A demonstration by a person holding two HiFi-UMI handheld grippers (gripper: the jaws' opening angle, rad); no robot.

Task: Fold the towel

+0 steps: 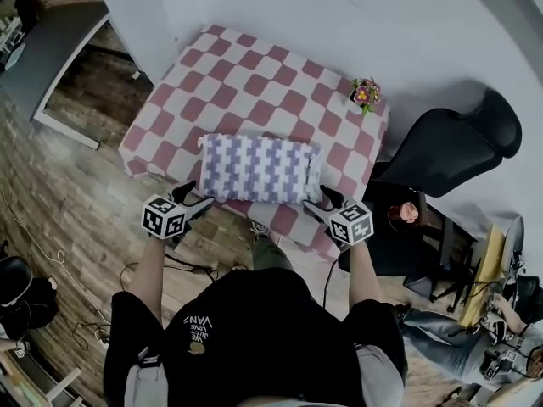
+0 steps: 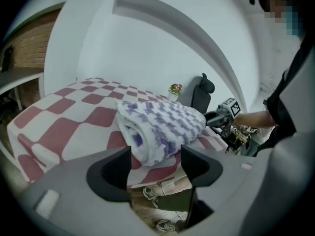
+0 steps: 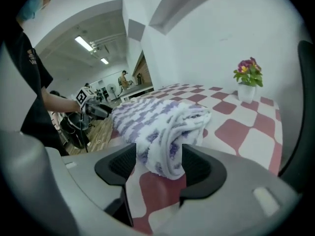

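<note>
On the bench [image 1: 254, 83], which the head view shows covered in a red-and-white checked cloth, the towel [image 1: 261, 170] lies folded into a compact rectangle, white with purple patches, close to the near edge. The left gripper [image 1: 193, 198] sits just off the towel's left end and the right gripper [image 1: 322, 203] just off its right end, both pointing inward at it. A small flower pot [image 1: 366, 94] stands at the far right corner of the bench, well apart from the towel, and a black chair [image 1: 450, 147] is beside the bench on that side.

Along the left gripper [image 2: 155, 157] in its own view, the jaws are spread wide with nothing pinched. The towel [image 2: 162, 124] shows its rolled, layered end just ahead of the gap, resting on the bench [image 2: 74, 127]. Beyond the far end of the towel the right gripper [image 2: 224, 113] is held level with it. The flower pot [image 2: 174, 89] and chair [image 2: 202, 95] show behind. Below the bench edge a shoe [image 2: 150, 193] stands on the wooden floor.

Seen from the right gripper [image 3: 158, 163], the jaws are likewise spread. The towel [image 3: 167, 129] hangs its bunched end down into the gap between them; whether either jaw touches it cannot be told. It rests on the bench [image 3: 246, 134], with the flower pot [image 3: 247, 82] farther back on the right and the left gripper [image 3: 91, 107] past the towel's other end.
</note>
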